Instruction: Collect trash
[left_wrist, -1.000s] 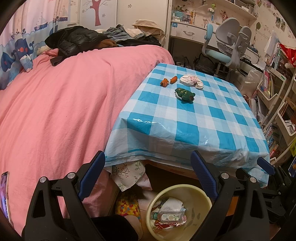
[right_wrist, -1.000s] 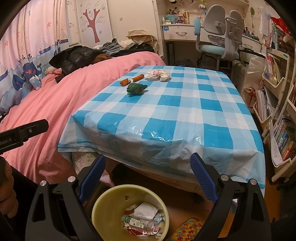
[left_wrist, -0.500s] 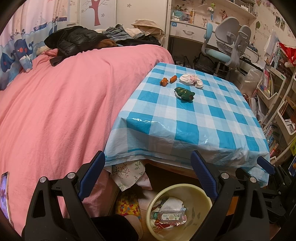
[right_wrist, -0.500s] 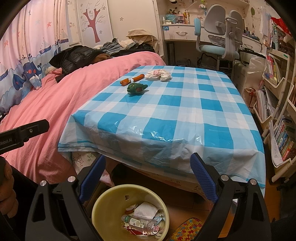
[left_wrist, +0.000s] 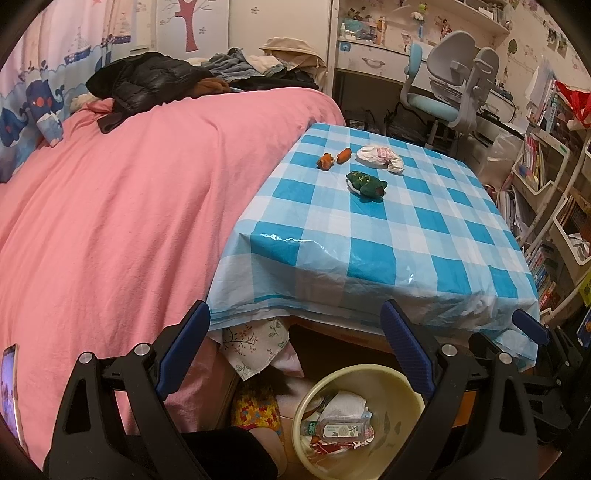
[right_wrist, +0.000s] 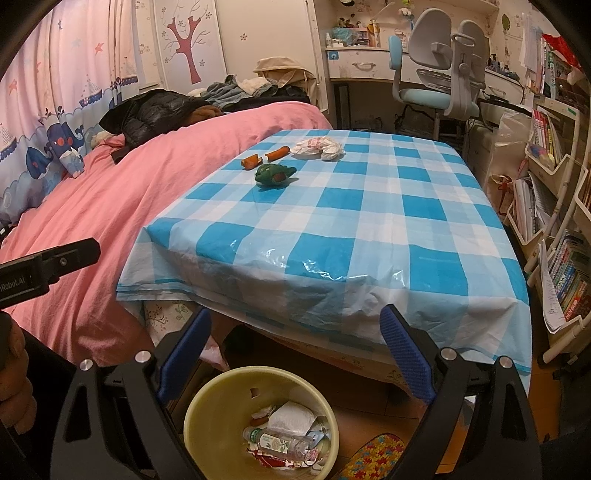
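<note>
A: We're holding both tongs low at the near edge of the bench. Left tongs are gaping wide, carrying nothing. Right tongs are the same, wide apart and empty.

B: Where's the trash we're looking at?

A: All at the far left end of the checked cloth, well away from us: crumpled white wrapper, two orange scraps just beside it, and a green lump a bit nearer. The yellow bin is sitting on the floor below the tongs, already holding a clear bottle and paper.

B: How are we expecting it to handle?

A: We're judging the wrapper as light, soft, and crushable, so we're thinking of pinching a raised fold near its middle, not a loose edge that may slip out. The orange bits are looking small and maybe squashy, so we'd be gripping across the short side. The green lump is looking soft too; can't tell what it's made of. The plastic cloth is looking slick, so things may slide when nudged.
</note>
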